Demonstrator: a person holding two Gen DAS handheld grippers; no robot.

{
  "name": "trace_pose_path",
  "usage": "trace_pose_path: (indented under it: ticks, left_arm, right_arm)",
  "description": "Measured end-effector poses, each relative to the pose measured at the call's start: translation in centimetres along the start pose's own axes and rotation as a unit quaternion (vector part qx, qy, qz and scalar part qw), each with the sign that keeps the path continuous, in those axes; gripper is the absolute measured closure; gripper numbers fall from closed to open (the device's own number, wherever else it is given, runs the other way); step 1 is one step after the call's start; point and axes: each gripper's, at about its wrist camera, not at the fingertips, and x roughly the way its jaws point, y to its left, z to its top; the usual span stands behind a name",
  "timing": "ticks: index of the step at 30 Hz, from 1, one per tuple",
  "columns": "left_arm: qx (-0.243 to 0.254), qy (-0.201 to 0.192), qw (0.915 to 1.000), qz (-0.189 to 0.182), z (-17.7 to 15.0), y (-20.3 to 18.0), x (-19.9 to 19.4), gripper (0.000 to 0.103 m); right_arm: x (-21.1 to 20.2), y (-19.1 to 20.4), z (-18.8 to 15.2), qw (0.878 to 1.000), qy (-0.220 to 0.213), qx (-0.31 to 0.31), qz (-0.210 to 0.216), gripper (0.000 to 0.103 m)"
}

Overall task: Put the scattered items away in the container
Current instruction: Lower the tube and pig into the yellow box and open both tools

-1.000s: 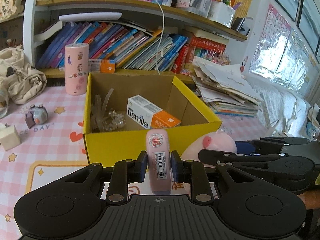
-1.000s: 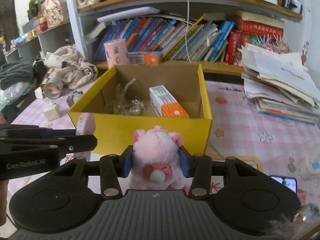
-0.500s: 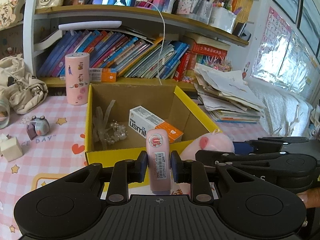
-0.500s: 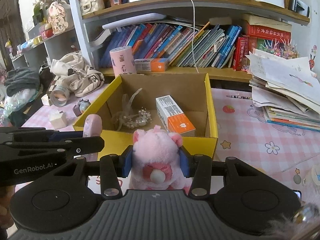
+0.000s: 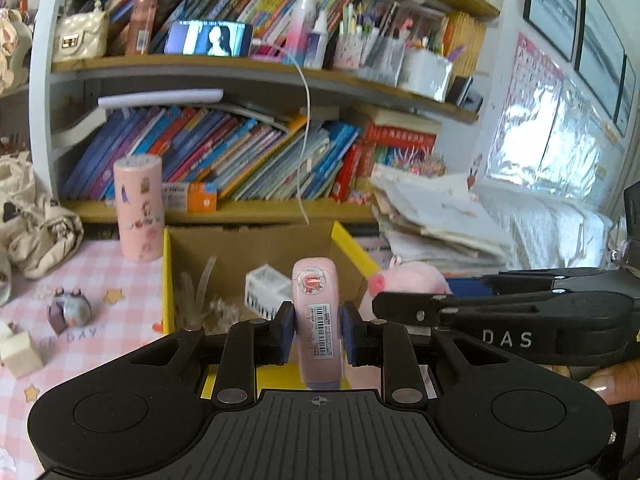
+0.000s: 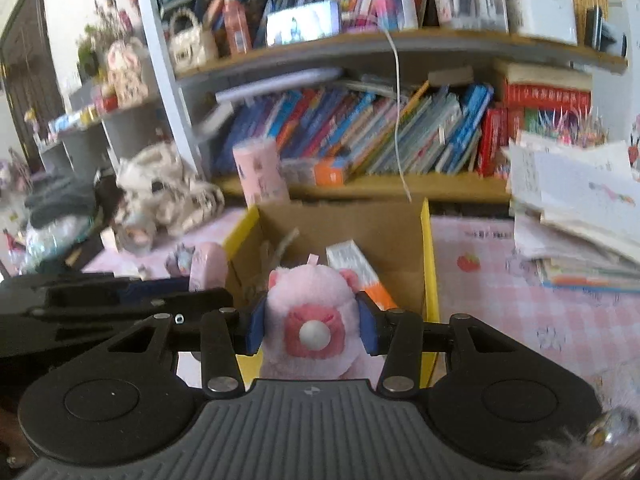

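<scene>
My left gripper [image 5: 315, 330] is shut on a slim pink case [image 5: 317, 320] with a barcode sticker, held upright over the near wall of the yellow cardboard box [image 5: 167, 280]. My right gripper [image 6: 310, 326] is shut on a pink plush pig [image 6: 310, 320], also above the box's [image 6: 430, 264] near edge. In the left wrist view the pig [image 5: 404, 282] and the right gripper show at the right. Inside the box lie a white and orange carton [image 6: 354, 264] and a clear beaded hair piece [image 5: 200, 296].
A pink cylinder [image 5: 138, 208] stands behind the box at the left. A small grey toy [image 5: 70, 312] and a cream cube [image 5: 20, 354] lie on the pink checked cloth at the left. A paper stack [image 6: 580, 216] sits at the right, bookshelves [image 5: 240, 156] behind.
Both grippers have risen with the case and the pig and now look over the box's near wall; the shelves have slid down in view. Both grips are unchanged.
</scene>
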Motion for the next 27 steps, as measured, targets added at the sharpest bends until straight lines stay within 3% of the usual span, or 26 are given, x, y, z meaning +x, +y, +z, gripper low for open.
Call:
trace_pose_path:
  ticks: [9,12,21,27]
  left_arm:
    - [0.020,-0.041,0.9989,0.015,3.1,0.4,0.7,0.080]
    - [0.016,-0.029,0.9990,0.029,3.5,1.2,2.2,0.080]
    - [-0.014,0.066,0.9954,0.068,0.8,4.1,7.9,0.080]
    - [-0.015,0.098,0.9917,0.082,-0.5,4.9,9.0,0.079]
  right_arm:
    - [1.7,-0.3,4.1,0.999,-0.050,-0.017,0.014,0.060]
    - [3.4,-0.6,4.8,0.998,-0.050,-0.025,0.014,0.060]
    - [11.1,-2.1,2.4,0.998,0.065,-0.005,0.022,0.060]
    - [13.4,-2.1,0.7,0.994,0.104,-0.006,0.032,0.060]
